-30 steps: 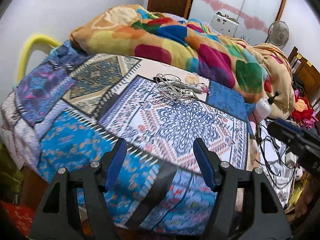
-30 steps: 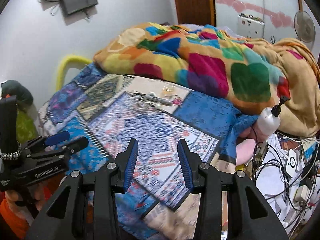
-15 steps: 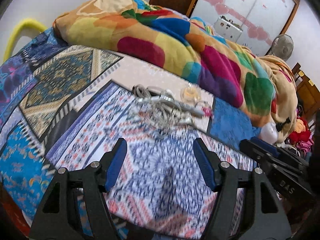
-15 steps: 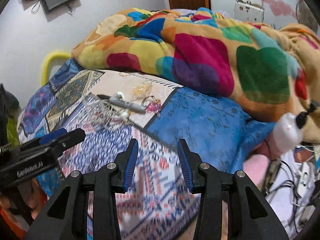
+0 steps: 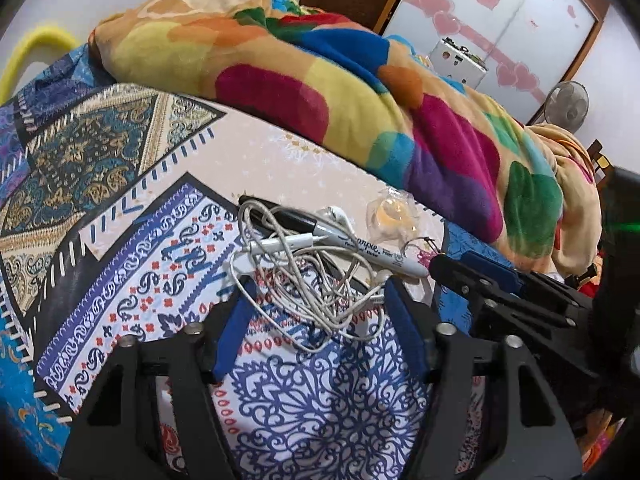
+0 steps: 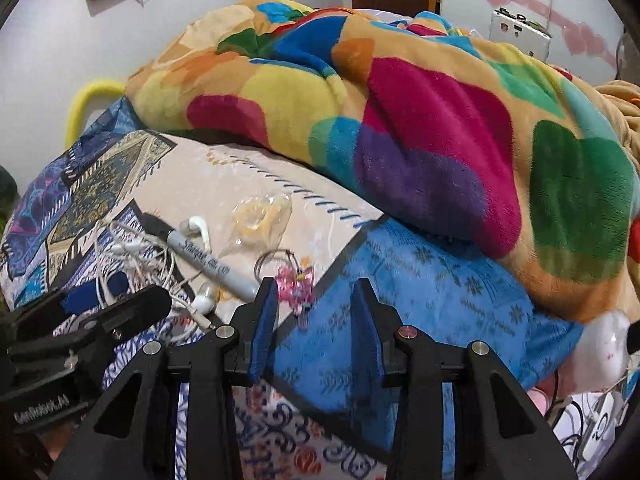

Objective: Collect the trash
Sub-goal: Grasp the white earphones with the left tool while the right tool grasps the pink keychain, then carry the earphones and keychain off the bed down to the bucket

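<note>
A small pile lies on the patterned bedspread (image 5: 120, 264): tangled white earphones (image 5: 316, 280), a grey Sharpie marker (image 5: 360, 246), a clear plastic wrapper with a yellowish ring inside (image 5: 390, 214) and a pink beaded keyring (image 6: 294, 286). My left gripper (image 5: 320, 292) is open, its blue pads on either side of the earphone tangle, just above the bed. My right gripper (image 6: 316, 292) is open and empty; its left pad is next to the pink keyring. The earphones (image 6: 140, 256), marker (image 6: 208, 260) and wrapper (image 6: 260, 214) also show in the right wrist view.
A bulky multicoloured blanket (image 5: 360, 88) is heaped behind the pile and fills the back of the bed (image 6: 440, 128). A yellow bed rail (image 5: 36, 48) stands at the far left. Cables and small devices (image 6: 600, 420) lie off the bed's right edge.
Both grippers have moved forward over the bed and down toward the pile. The left one now straddles the earphones; the right one now reaches the keyring. Both jaws stay open.
</note>
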Motion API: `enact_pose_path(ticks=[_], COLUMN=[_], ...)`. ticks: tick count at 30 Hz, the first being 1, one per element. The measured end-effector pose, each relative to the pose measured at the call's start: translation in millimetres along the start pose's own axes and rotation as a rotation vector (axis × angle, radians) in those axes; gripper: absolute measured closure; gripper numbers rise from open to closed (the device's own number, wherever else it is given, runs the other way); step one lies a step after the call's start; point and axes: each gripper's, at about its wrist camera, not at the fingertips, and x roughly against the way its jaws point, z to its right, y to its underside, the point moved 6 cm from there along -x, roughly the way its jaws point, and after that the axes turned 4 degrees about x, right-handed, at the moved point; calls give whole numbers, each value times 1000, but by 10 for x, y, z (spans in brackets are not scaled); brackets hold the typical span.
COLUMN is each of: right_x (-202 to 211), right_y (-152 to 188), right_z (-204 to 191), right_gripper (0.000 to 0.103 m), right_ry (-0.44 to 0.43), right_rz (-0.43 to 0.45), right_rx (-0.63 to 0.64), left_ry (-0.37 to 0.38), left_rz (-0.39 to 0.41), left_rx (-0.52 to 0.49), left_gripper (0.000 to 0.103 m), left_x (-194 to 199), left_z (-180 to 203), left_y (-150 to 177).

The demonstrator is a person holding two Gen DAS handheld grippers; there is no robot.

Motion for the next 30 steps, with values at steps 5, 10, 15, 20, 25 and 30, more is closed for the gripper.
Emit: enact_pose_path(ticks=[5,10,15,20,25,30], right_x=[-38,-9,92,283,583,865], right_y=[-32,-7,39,120,165,202], right_z=[-59,-132,-115,-161,-299,-427], right_gripper=[73,85,88,88,88,88], right_ry=[-19,-40,-53,-43,-30,-37], right_rz=[14,22,29,45,78,103], right_rx=[36,58,8,0,27,44], left_ry=[-47,-21,-14,-11,-10,-6], left_rz=[22,5,-8,-4,19,52], left_rx=[-78,-71,-70,-79,-98,-126], left_gripper=[69,91,100,100,101,101], left_x=[-16,11,148,393,695,1020], left_z=[72,44,-5,-35,-1,92], left_y=[55,93,133,163,162,129])
